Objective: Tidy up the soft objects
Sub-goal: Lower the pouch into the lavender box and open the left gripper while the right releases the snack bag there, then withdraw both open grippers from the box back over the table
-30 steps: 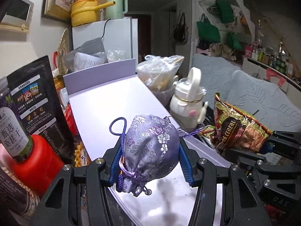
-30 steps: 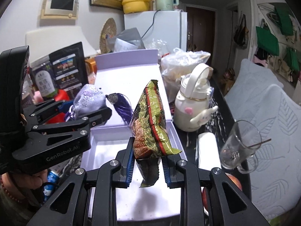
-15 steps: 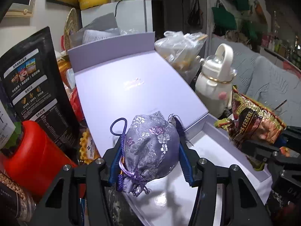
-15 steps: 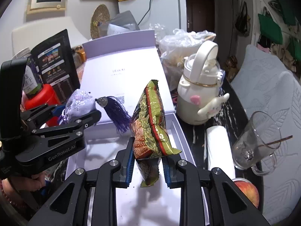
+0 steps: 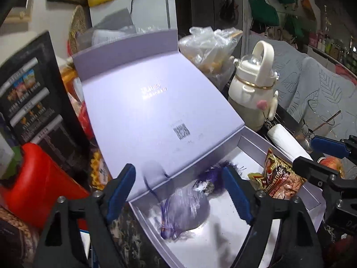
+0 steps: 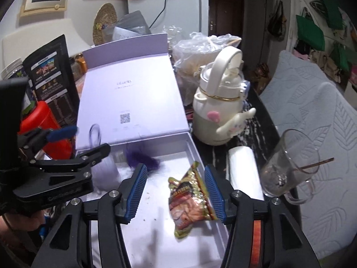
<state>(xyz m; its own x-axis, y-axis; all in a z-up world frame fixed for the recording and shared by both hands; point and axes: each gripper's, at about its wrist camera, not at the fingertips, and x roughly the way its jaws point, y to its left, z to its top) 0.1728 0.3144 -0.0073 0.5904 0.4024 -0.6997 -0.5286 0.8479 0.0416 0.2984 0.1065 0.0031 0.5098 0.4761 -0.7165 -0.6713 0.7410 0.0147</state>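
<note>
**Dropping both soft things into the gift box**

Both grabs just let go at once. The left gripper [image 5: 178, 192] had the purple brocade pouch [image 5: 186, 210] pinched a second ago; its fingers have just been opening and now stand wide, nothing pressed between them. The pouch is blurred, landing on the floor of the lilac gift box [image 6: 196, 154] by its left wall, tassel [image 6: 142, 162] trailing toward the hinge edge. Same with the right gripper [image 6: 176, 192]: fingers have just spread apart, and the snack packet [image 6: 189, 195] lies flat by the box's right wall, touching neither pad. The lid [image 5: 156, 102] leans open behind. So I'd say both items are stowed; next is probably backing out, maybe closing up.
</note>
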